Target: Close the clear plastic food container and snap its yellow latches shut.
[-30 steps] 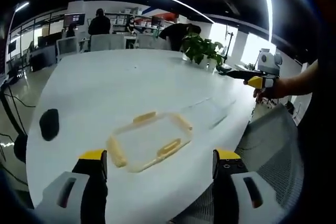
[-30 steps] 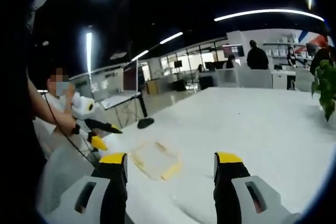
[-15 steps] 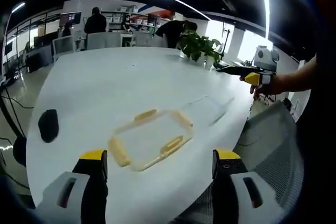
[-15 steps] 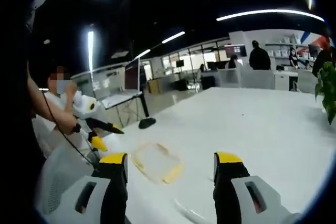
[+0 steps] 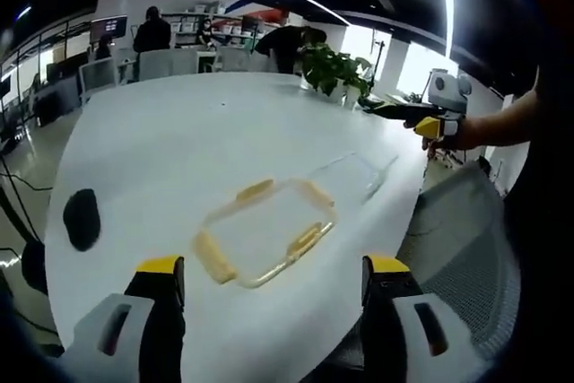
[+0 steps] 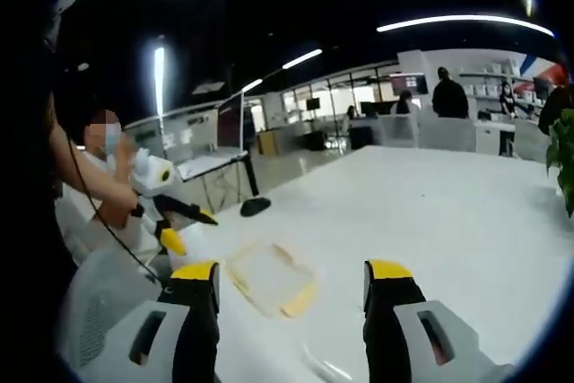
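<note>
A: Left gripper view puts the clear container (image 5: 265, 239) on the white table (image 5: 161, 141) near its front edge, just ahead of the left gripper (image 5: 273, 277); its yellow latches (image 5: 305, 239) are splayed outward; a clear sheet that is probably the lid (image 5: 354, 172) lies flat just beyond it.

B: What has changed?

A: Over the last second the container has slid slightly lower and larger in this view; that is the camera easing in, not the box moving; the right gripper (image 5: 421, 118), held out over the table's far corner, has stayed well apart from it.

B: And the tools?

A: Both are released, jaws spread with nothing between them; in the right gripper view the right gripper (image 6: 291, 277) looks at the container (image 6: 269, 277) with the left gripper (image 6: 175, 221) beside it.

B: So the task?

A: I judge it barely begun; lid off, no latch snapped.

B: Any writing?

A: None legible; a dark oval object (image 5: 82, 219) and a potted plant (image 5: 336, 69) carry no readable label.
</note>
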The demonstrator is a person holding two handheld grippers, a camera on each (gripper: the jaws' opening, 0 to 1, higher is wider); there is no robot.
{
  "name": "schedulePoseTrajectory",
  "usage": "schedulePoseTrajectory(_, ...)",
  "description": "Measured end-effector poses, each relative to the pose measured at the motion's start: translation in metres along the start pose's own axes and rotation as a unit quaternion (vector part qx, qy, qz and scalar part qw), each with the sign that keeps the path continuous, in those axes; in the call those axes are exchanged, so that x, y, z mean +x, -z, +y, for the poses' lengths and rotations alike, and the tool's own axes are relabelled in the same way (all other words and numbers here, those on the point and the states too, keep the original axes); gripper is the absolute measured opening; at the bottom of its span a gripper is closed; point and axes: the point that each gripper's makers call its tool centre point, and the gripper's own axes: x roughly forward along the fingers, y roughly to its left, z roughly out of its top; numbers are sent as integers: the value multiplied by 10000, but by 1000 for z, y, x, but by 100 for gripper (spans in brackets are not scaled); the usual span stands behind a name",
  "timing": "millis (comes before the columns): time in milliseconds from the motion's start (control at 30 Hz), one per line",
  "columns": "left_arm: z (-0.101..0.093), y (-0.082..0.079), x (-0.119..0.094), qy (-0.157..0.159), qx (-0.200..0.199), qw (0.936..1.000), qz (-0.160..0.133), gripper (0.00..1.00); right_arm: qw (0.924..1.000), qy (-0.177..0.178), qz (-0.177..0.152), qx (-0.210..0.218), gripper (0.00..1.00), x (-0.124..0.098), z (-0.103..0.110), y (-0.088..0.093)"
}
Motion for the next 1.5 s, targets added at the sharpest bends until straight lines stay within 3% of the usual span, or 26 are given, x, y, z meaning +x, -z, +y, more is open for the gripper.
schedulePoseTrajectory(1500, 28, 2, 13, 439, 674, 9952, 565, 79, 9983, -278, 480, -172, 61, 34, 2, 13)
